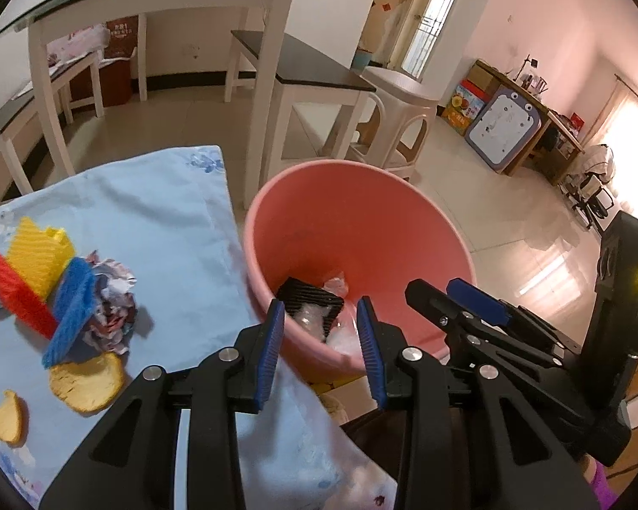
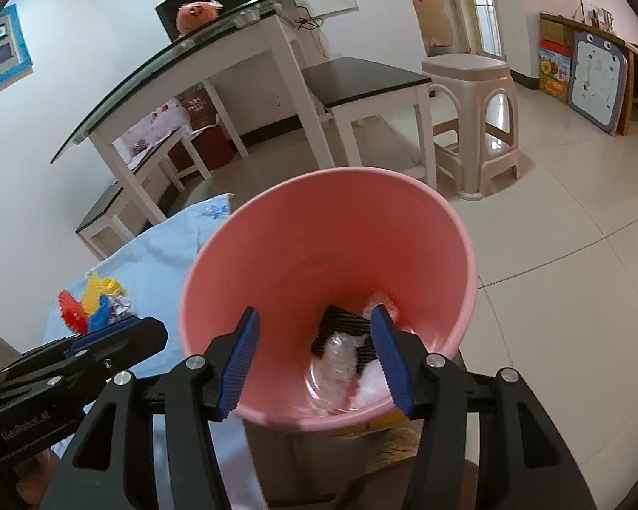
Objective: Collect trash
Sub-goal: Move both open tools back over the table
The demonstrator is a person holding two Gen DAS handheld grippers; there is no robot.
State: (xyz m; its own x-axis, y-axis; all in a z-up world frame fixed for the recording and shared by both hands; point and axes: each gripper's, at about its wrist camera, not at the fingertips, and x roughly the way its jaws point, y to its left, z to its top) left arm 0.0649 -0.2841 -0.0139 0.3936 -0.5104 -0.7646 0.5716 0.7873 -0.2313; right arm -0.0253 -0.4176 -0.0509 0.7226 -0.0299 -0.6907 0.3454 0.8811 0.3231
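Inside the pink bucket (image 2: 276,255) lie crumpled, seemingly clear plastic scraps (image 2: 336,361).

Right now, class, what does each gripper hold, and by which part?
Nothing. The left gripper and right gripper are both open and empty above the pink bucket, where trash already lies.

One pink bin (image 1: 361,221). On the cloth (image 1: 157,212), three plastic pieces: one red (image 1: 15,293), one yellow (image 1: 40,255), one blue (image 1: 74,306). One crumpled paper (image 1: 115,310) and two peel pieces (image 1: 87,382) (image 1: 6,418) at 8 o'clock.
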